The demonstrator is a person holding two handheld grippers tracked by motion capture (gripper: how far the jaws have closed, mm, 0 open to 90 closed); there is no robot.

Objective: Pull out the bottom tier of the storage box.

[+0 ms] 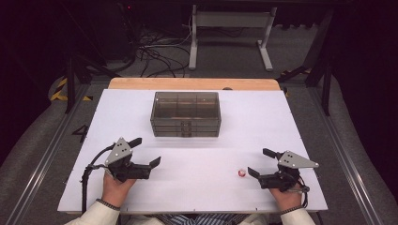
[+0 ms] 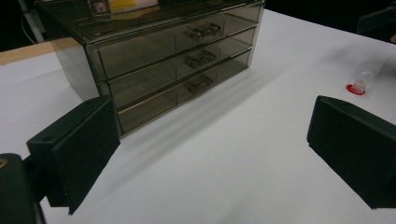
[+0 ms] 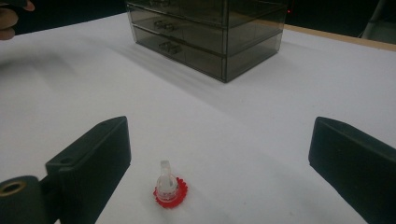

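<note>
A smoky see-through drawer box [image 1: 186, 114] with three shut drawers stands at the middle back of the white table [image 1: 141, 187]; it also appears as drawer box [image 2: 163, 60] and drawer box [image 3: 210, 32]. A small clear piece on a red toothed base [image 1: 241, 173] stands upright on the table. My right gripper [image 1: 259, 162] is open just right of it, and the red-based piece [image 3: 169, 187] sits low between its wide jaws, untouched. My left gripper [image 1: 146, 151] is open and empty at the front left, facing the drawers; the red-based piece [image 2: 358, 84] lies beyond its right jaw.
A wooden strip [image 1: 192, 83] runs along the table's far edge. Beyond it stand a grey desk frame [image 1: 230, 33] and loose cables [image 1: 155, 51] on the floor. A hand [image 3: 11, 16] shows at the top left of the right gripper view.
</note>
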